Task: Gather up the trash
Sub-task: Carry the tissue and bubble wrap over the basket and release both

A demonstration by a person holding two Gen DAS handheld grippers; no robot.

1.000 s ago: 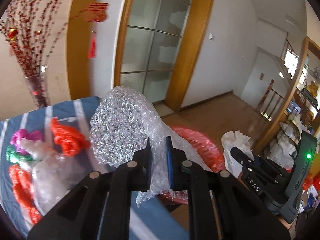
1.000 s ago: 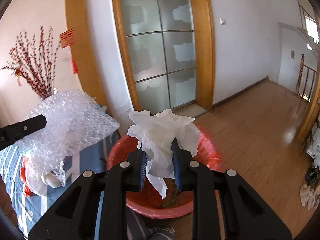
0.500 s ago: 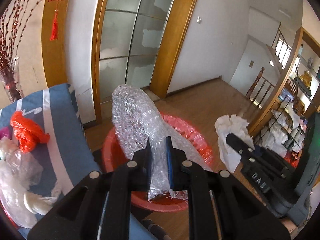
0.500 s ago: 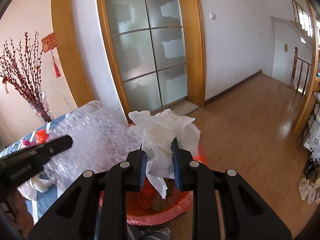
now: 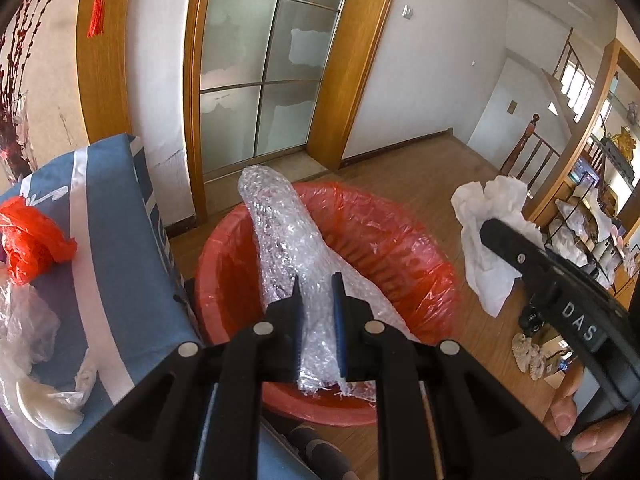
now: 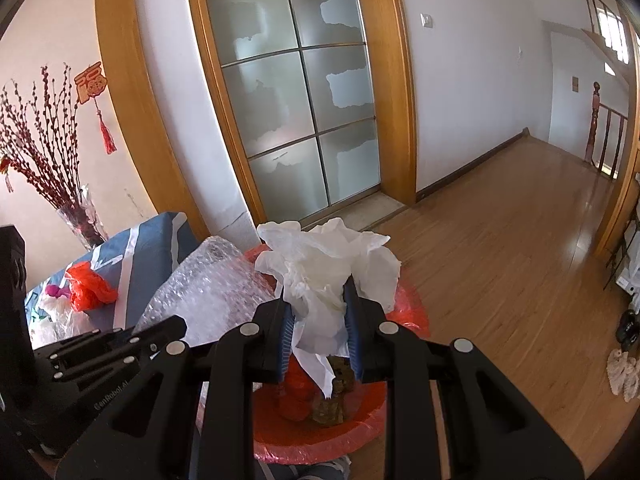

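**A:** Where is the trash you are carrying?

**B:** You have 2 pieces in the air. The bubble wrap [image 5: 288, 248] sits pinched in your left gripper [image 5: 317, 280], its jaws clamped on the lower end, so the long free end leans forward over the red-lined bin [image 5: 424, 252]. It hangs that way because you grip it near 1 end and the rest is light and floppy.

**A:** And the other one?

**B:** The crumpled white paper [image 6: 332, 268] is squeezed between the blue pads of your right gripper [image 6: 318, 300], which is closed tight on it, directly above the bin's mouth. You hold both over the opening so that either piece falls inside when let go.

**A:** Is anything in the bin already?

**B:** In the right wrist view there is red and brownish stuff at the bottom, but it lies half behind the jaws, so I cannot say what it is.

**A:** What remains?

**B:** On the blue striped cloth [image 5: 116, 240] beside the bin you have a red plastic bag [image 5: 32, 236] and some clear plastic [image 5: 24, 328], well apart from the bin. By my judgement those are next.
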